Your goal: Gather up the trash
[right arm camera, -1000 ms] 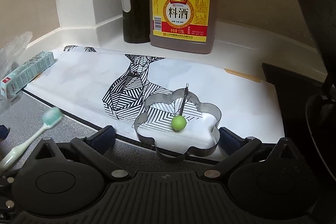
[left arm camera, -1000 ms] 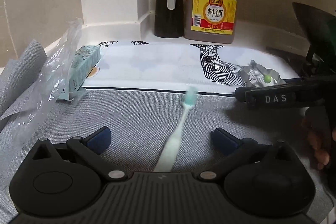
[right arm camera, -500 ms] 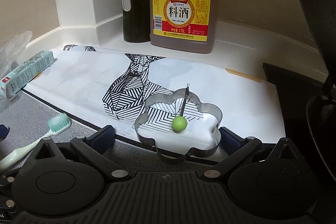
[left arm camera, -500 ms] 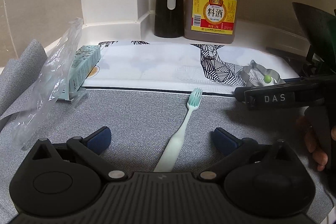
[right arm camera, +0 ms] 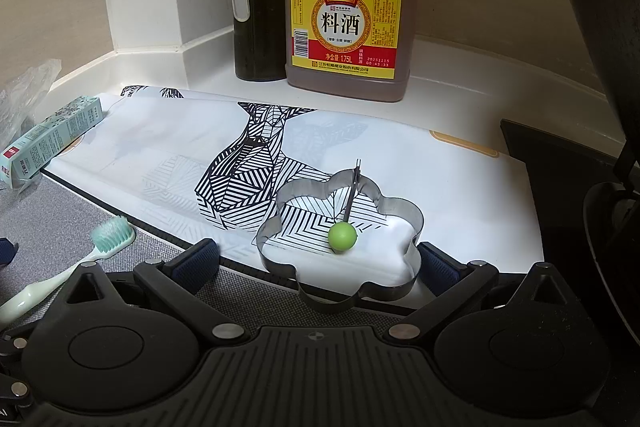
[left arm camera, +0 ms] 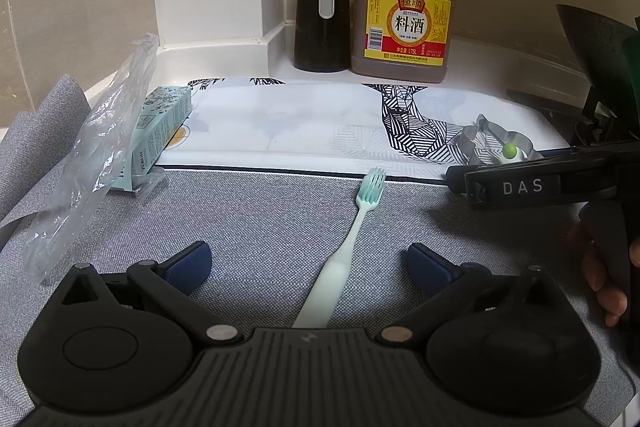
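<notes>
A mint-green toothbrush (left arm camera: 352, 227) lies on the grey mat (left arm camera: 260, 211), its handle between my left gripper's (left arm camera: 308, 263) open fingers, not held. It also shows in the right wrist view (right arm camera: 80, 259). A crumpled clear plastic bag (left arm camera: 92, 155) and a teal carton (left arm camera: 160, 123) lie at the left. My right gripper (right arm camera: 318, 261) is open, its fingers on either side of a metal flower-shaped mould (right arm camera: 340, 231) with a green-knobbed handle (right arm camera: 342, 235).
A dark sauce jug (left arm camera: 320, 11) and a cooking wine bottle (left arm camera: 404, 11) stand at the back by the wall. A white mat with a striped deer print (right arm camera: 248, 163) covers the counter. A black stove and pan (right arm camera: 600, 107) are at the right.
The toothbrush head dropped from a blurred, raised position onto the grey mat and now lies still. Both grippers have stayed in place.
</notes>
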A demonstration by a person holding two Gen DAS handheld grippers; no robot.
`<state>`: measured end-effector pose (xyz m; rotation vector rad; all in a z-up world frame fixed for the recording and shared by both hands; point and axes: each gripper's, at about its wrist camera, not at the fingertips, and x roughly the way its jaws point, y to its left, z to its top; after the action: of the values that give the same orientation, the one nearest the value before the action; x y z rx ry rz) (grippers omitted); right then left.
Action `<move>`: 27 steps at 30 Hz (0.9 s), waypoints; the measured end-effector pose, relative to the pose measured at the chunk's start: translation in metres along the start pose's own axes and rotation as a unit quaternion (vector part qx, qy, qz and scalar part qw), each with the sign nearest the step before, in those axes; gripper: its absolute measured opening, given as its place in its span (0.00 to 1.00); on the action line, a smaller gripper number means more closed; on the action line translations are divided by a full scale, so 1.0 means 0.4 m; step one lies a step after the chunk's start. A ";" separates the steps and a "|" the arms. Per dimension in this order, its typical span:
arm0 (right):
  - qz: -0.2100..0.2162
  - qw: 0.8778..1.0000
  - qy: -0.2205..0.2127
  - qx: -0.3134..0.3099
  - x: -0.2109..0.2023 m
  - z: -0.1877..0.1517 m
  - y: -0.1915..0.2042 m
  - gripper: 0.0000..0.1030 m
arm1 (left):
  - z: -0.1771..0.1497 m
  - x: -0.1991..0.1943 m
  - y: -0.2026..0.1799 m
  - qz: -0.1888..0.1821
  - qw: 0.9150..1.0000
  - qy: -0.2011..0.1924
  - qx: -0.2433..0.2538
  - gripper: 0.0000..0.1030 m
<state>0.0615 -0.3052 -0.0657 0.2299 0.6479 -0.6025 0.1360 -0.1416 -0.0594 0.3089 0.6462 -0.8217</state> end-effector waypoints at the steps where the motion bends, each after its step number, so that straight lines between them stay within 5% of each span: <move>1: 0.000 1.000 0.000 0.000 0.000 0.000 0.000 1.00 | 0.000 0.000 0.000 0.000 1.000 0.000 0.000 1.00; 12: 0.000 1.000 -0.001 0.000 -0.001 0.004 -0.001 1.00 | 0.008 -0.002 0.000 0.011 1.000 0.012 -0.001 0.97; 13: 0.003 1.000 -0.003 0.001 -0.004 0.004 -0.004 0.99 | 0.015 -0.008 0.001 0.012 1.000 0.020 -0.006 0.89; 15: 0.007 1.000 -0.024 0.012 -0.020 0.006 -0.014 0.78 | 0.024 -0.037 0.007 -0.003 1.000 0.016 -0.014 0.26; 16: 0.020 0.999 -0.030 0.023 -0.025 0.007 -0.022 0.78 | 0.028 -0.047 0.012 -0.016 0.999 0.022 -0.020 0.16; 27: 0.053 0.995 -0.064 0.056 -0.052 0.011 -0.042 0.78 | 0.011 -0.129 -0.003 -0.002 1.000 0.001 -0.018 0.12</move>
<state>0.0406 -0.3111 -0.0497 0.3256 0.4755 -0.5467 0.1108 -0.1144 -0.0230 0.2768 0.6622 -0.8122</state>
